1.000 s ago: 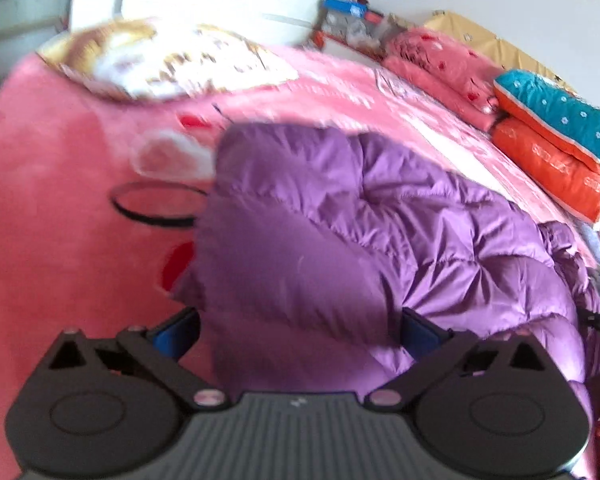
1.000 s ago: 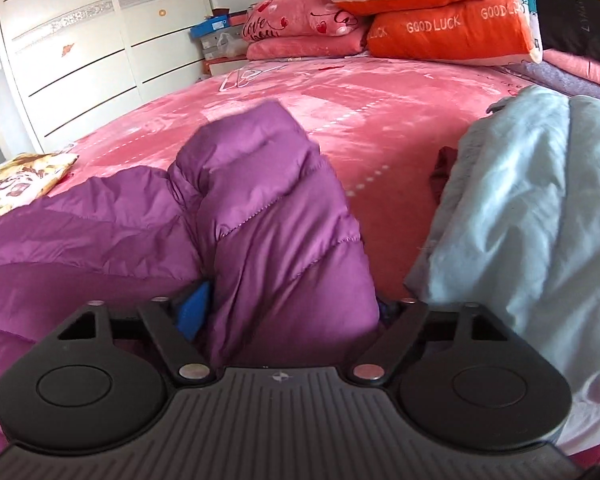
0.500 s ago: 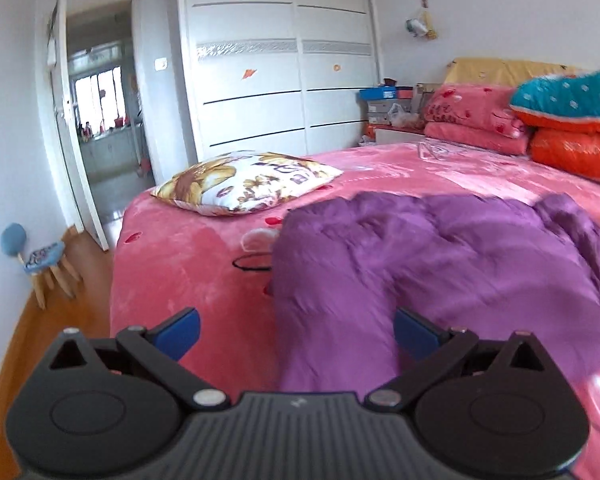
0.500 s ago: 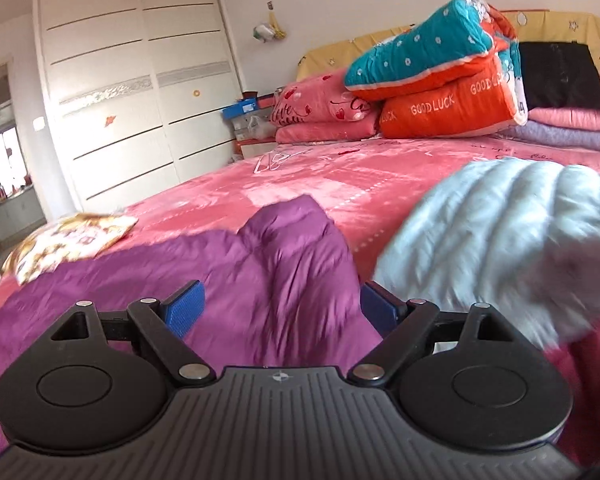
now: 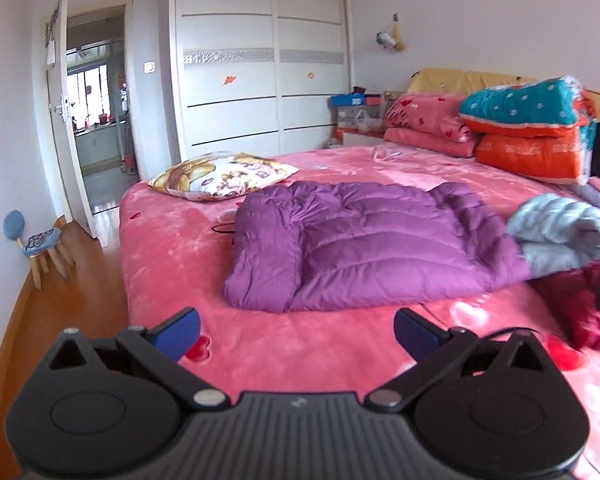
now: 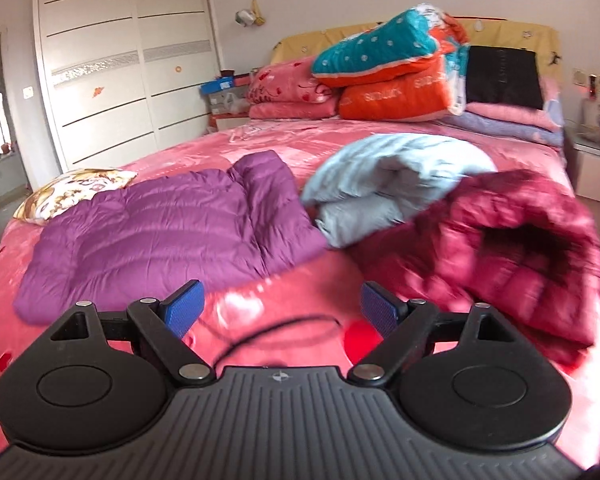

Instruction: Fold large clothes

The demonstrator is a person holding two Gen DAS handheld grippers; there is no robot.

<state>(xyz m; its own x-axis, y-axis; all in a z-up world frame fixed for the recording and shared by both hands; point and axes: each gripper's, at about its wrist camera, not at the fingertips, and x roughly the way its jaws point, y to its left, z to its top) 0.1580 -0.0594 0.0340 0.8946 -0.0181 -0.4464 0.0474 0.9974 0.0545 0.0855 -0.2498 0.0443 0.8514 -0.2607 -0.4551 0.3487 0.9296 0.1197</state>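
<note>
A purple puffer jacket [image 5: 364, 244] lies folded flat on the pink bed [image 5: 300, 352]; in the right wrist view the same purple jacket [image 6: 160, 232] sits left of centre. My left gripper [image 5: 296, 330] hangs open over bare blanket in front of the jacket, apart from it. Likewise my right gripper [image 6: 282, 312] is open with nothing between its blue pads [image 6: 184, 312], short of the jacket's near right corner. A light blue garment [image 6: 384, 184] and a dark red puffer jacket [image 6: 500, 248] lie bunched to the right.
A patterned pillow [image 5: 224, 176] lies at the bed's far left corner. Stacked teal, orange and pink bedding [image 6: 388, 76] fills the headboard end. A white wardrobe [image 5: 260, 64], an open door [image 5: 96, 112] and a small stool [image 5: 40, 244] on wooden floor stand to the left.
Both grippers let go of the purple jacket, opened and pulled back and up from it. The jacket now lies flat on the bed.
</note>
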